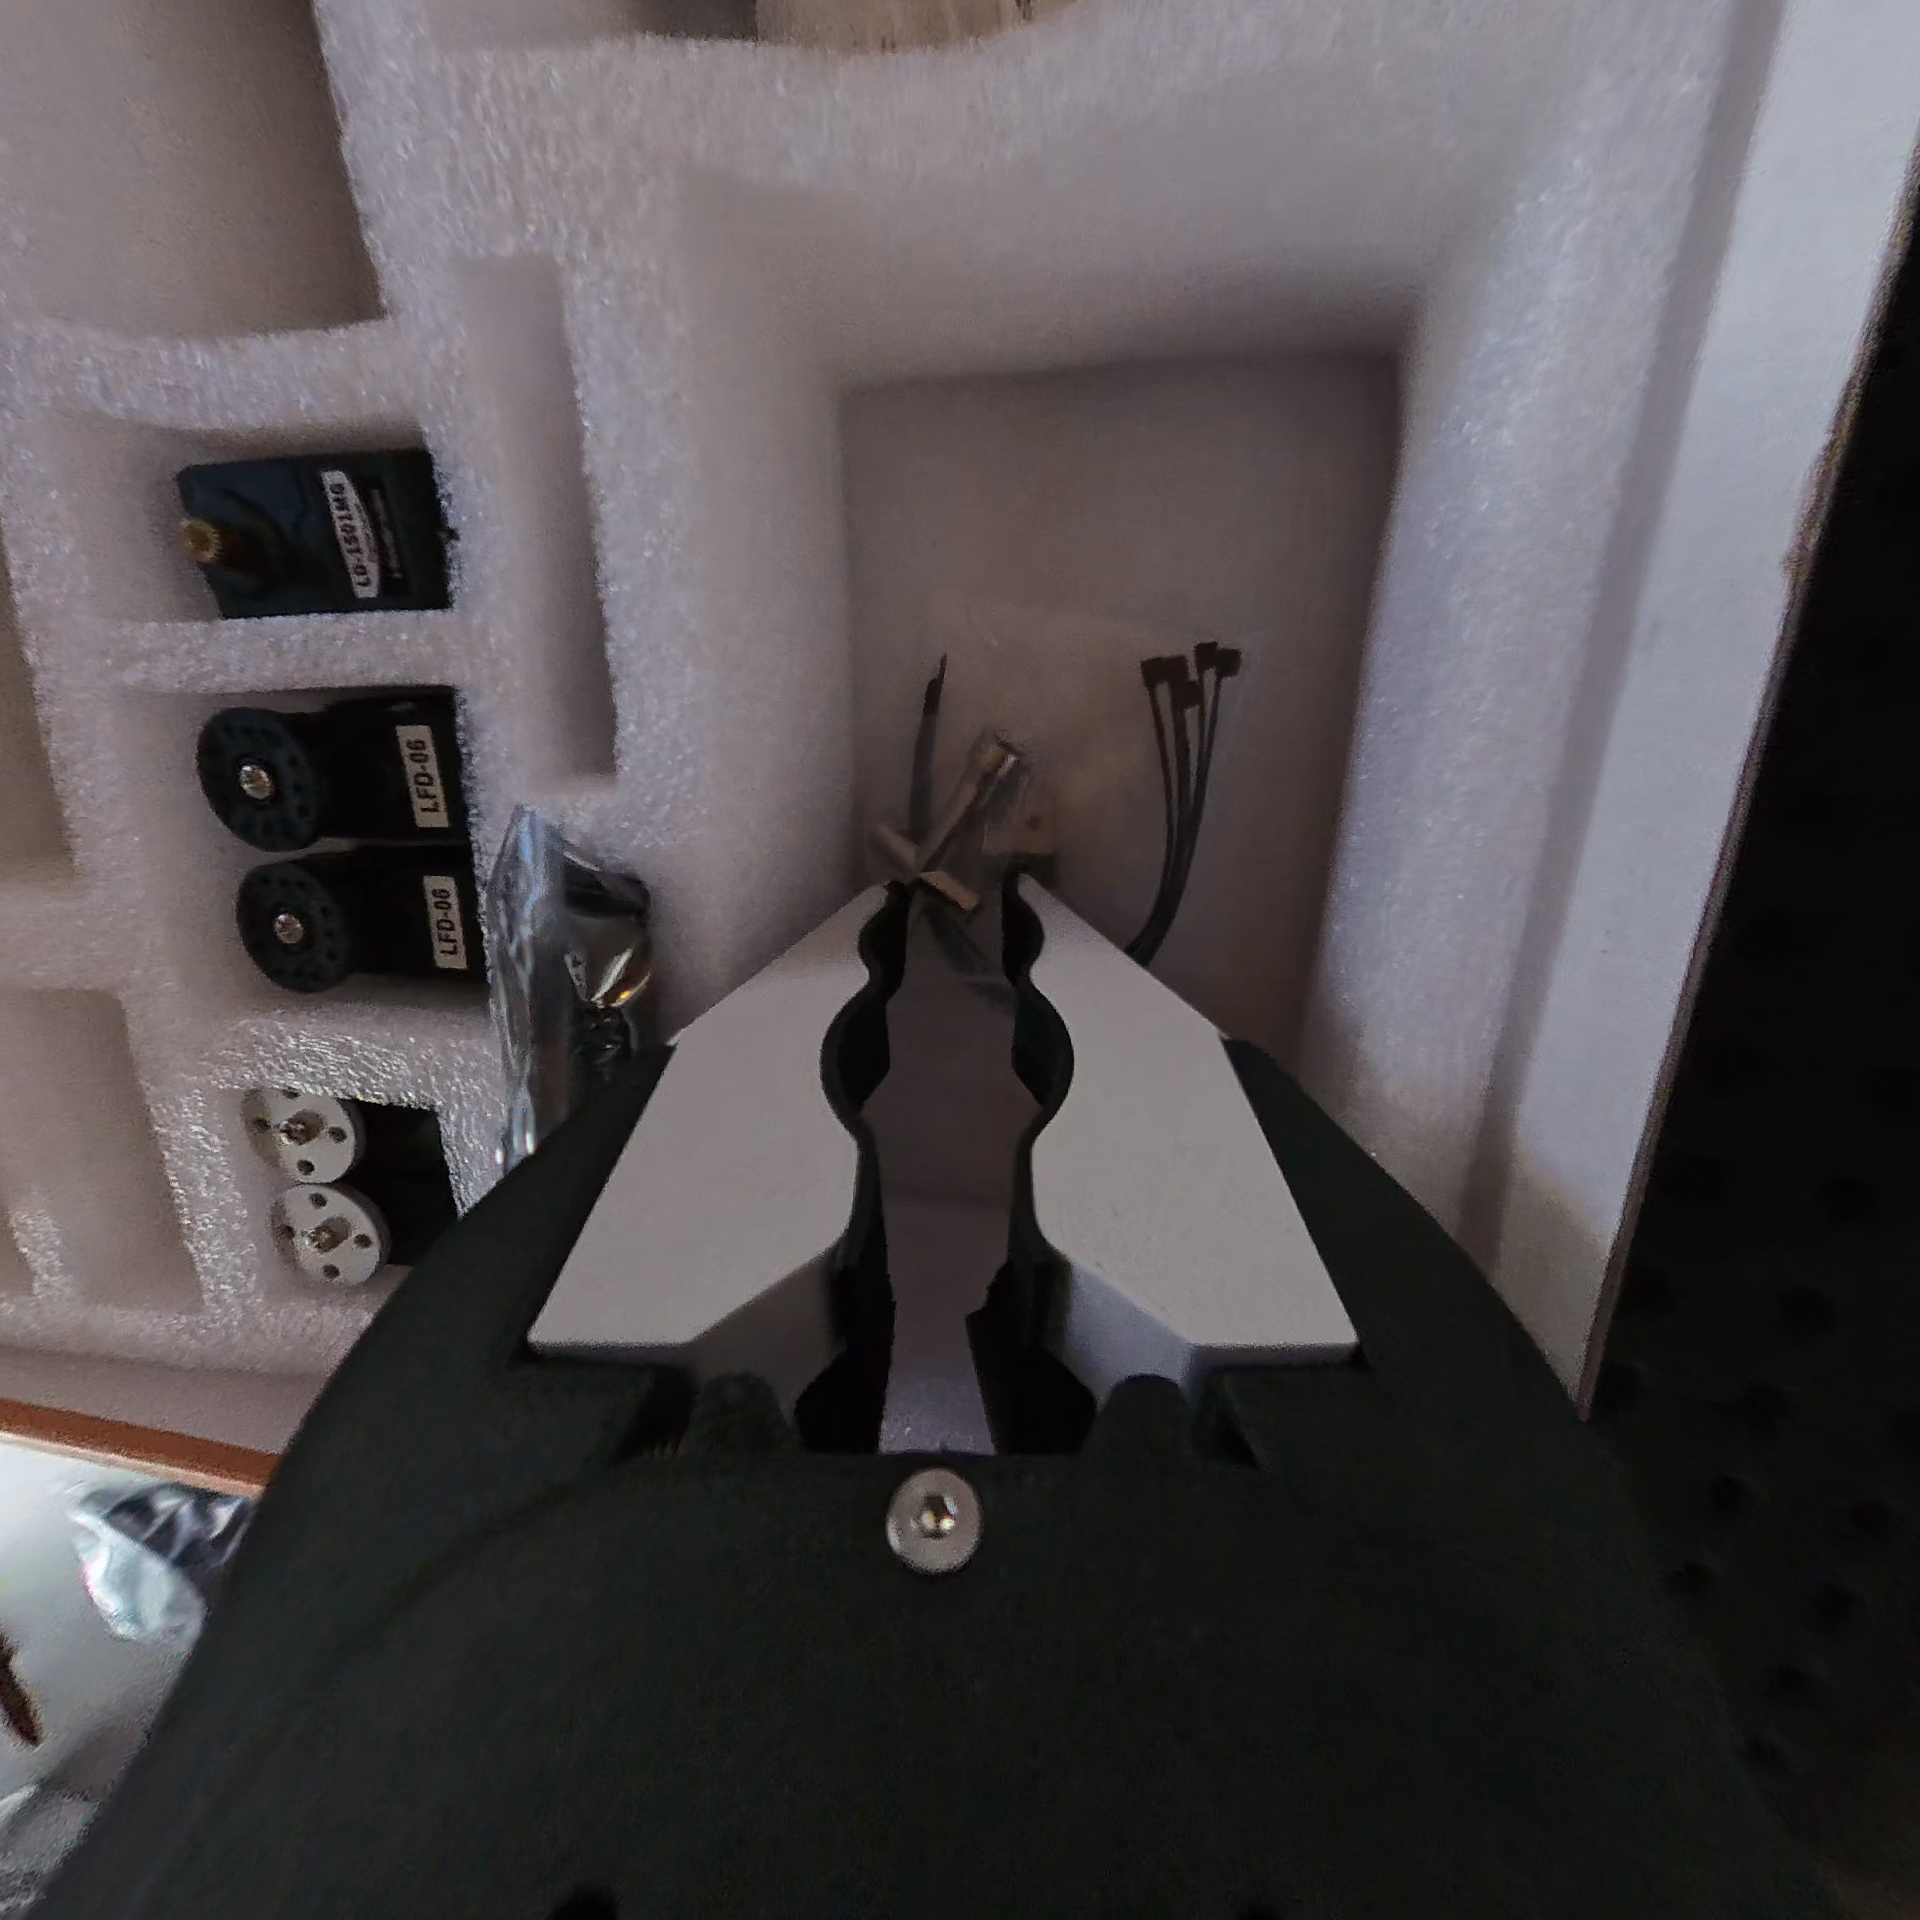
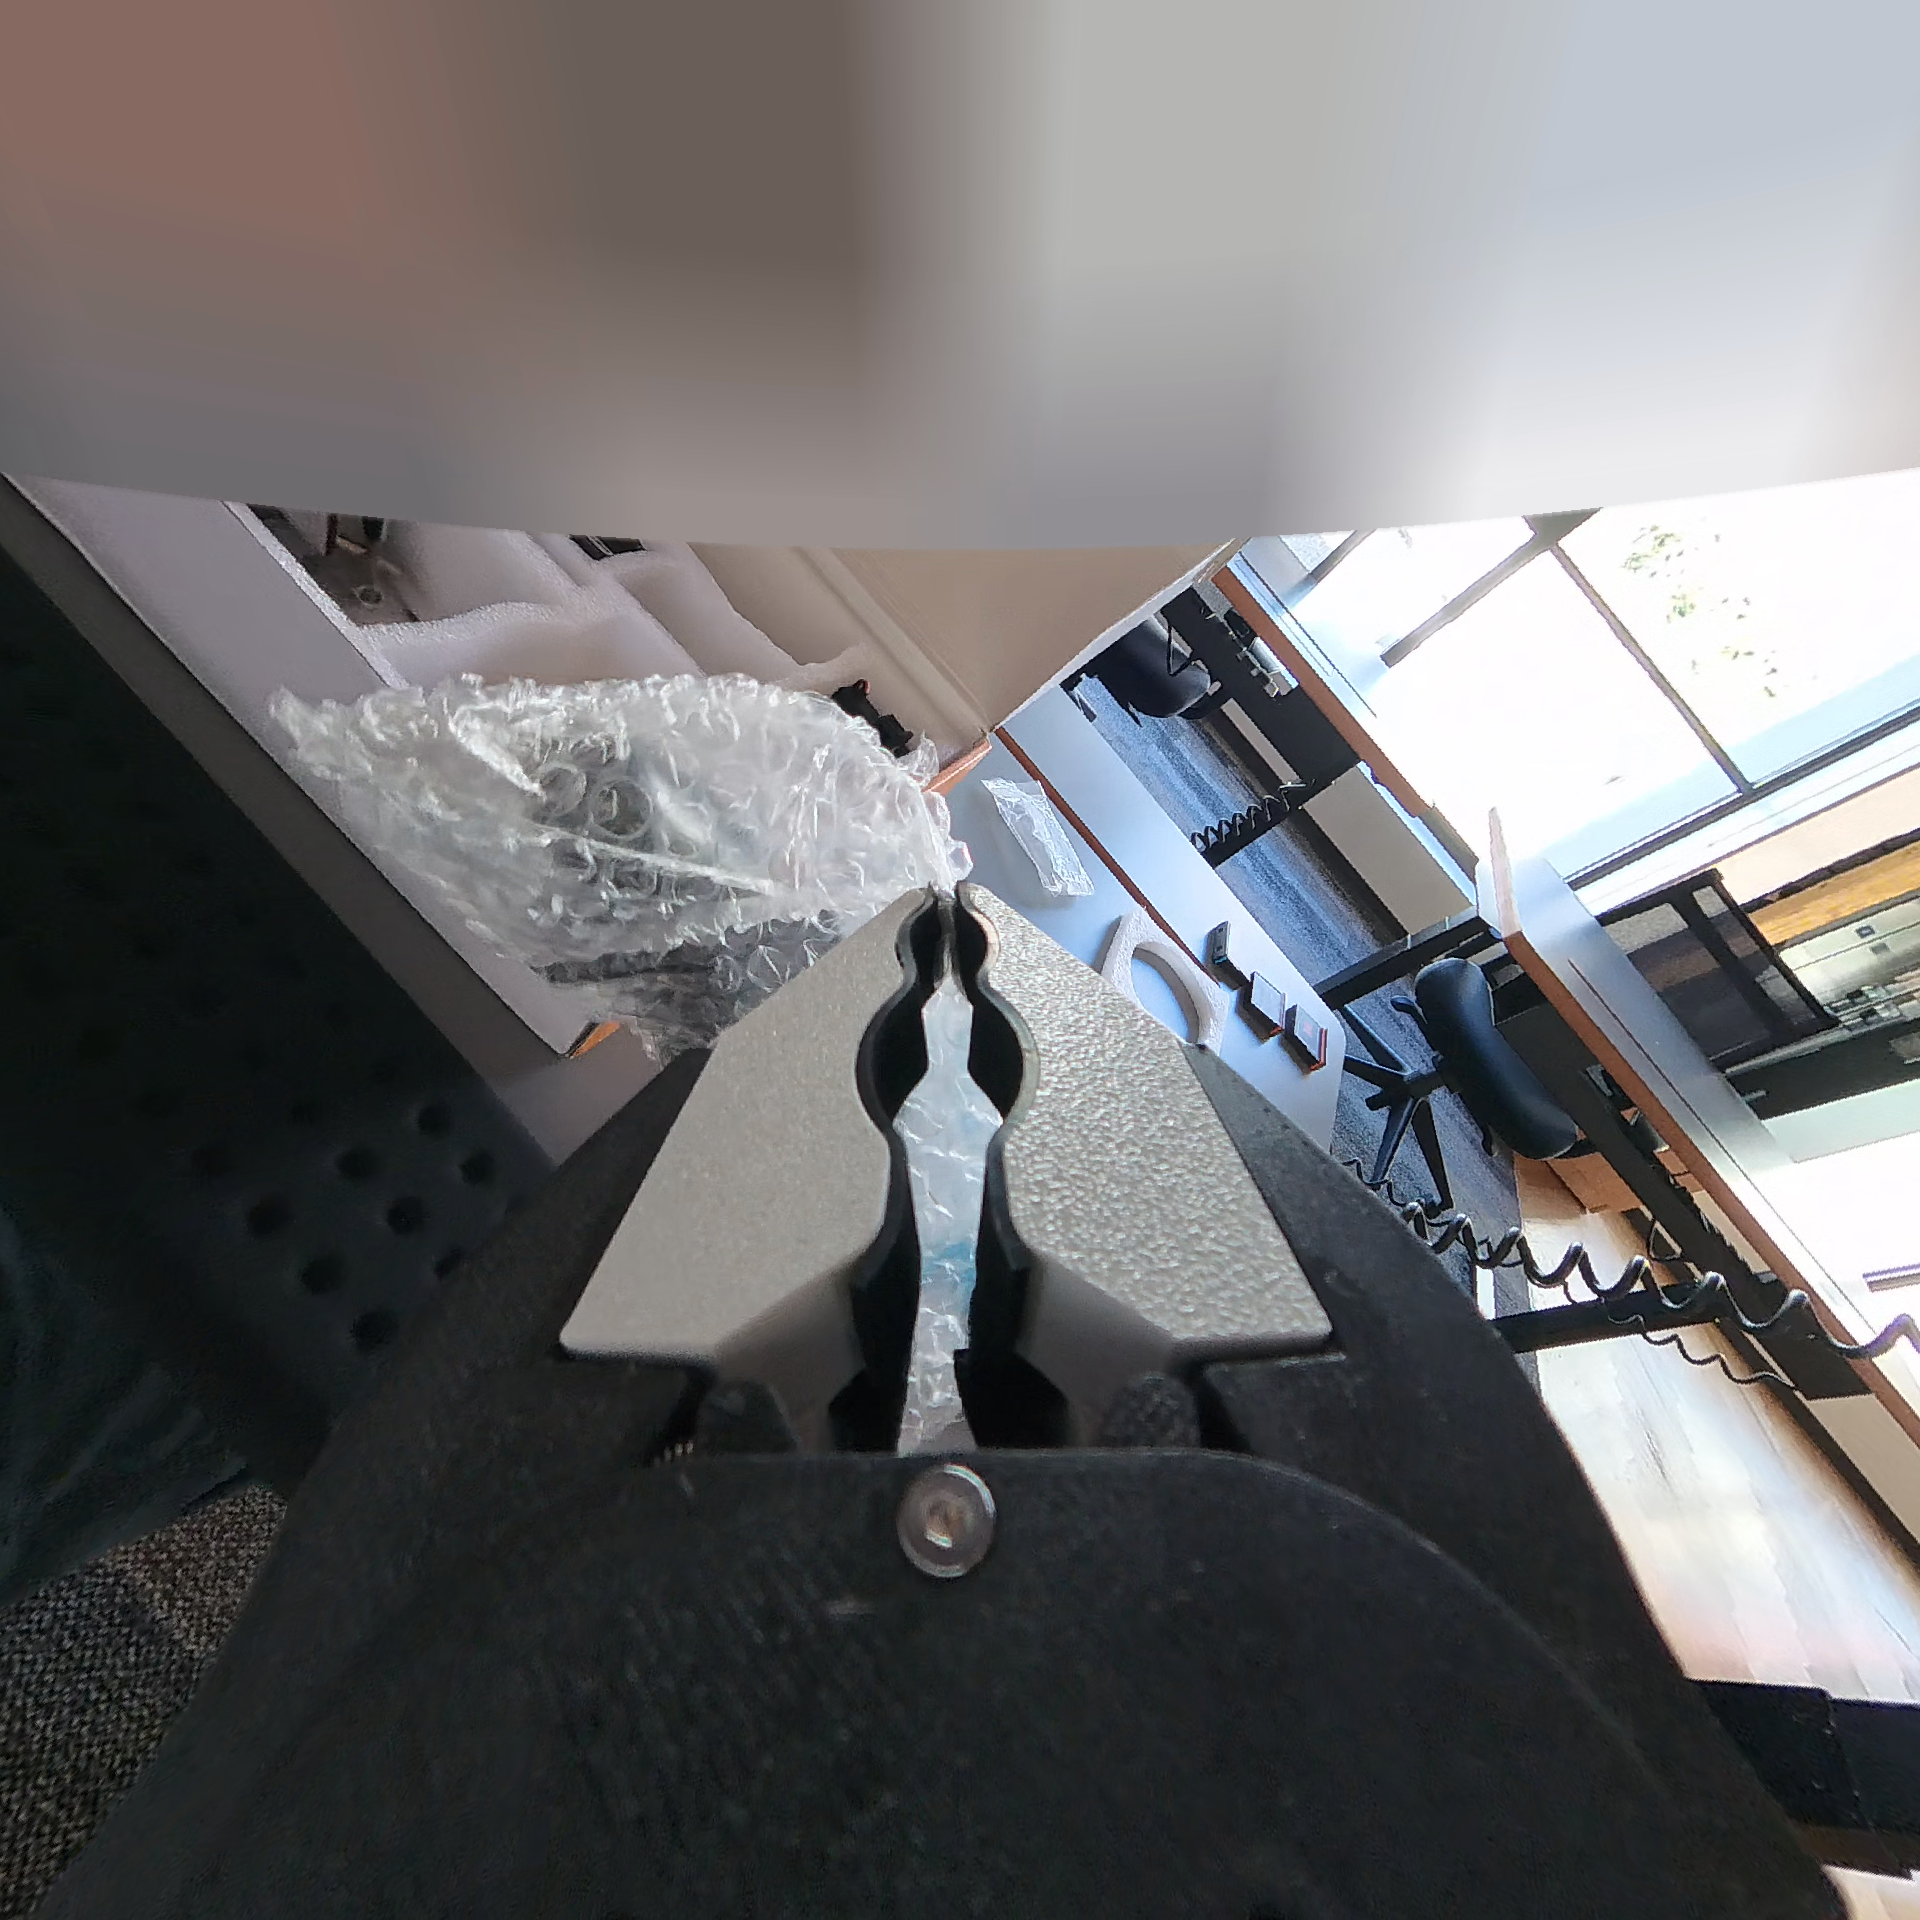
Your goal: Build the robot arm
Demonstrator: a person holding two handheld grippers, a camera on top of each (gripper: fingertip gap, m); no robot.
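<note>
Your left gripper (image 1: 951, 883) is down in the large right-hand compartment of the white foam insert (image 1: 644, 540), jaws narrowed onto a small clear bag of parts (image 1: 987, 800); it looks pinched at the tips, though the blur there leaves some doubt. Loose black cable ties (image 1: 1184, 748) lie just beside it on the compartment floor. In the slots to the left, 3 black servos (image 1: 332, 810) and 2 silver discs (image 1: 312, 1174) sit packed, so most of the kit is in place.

Your right gripper (image 2: 951, 914) is pressed together on the edge of a bubble-wrap bundle (image 2: 623, 821), held up off the surface.

The box rests on a white, wood-edged desk (image 2: 1164, 894). Around you are an office chair (image 2: 1486, 1049), more desks, wood flooring and bright windows (image 2: 1621, 665).
</note>
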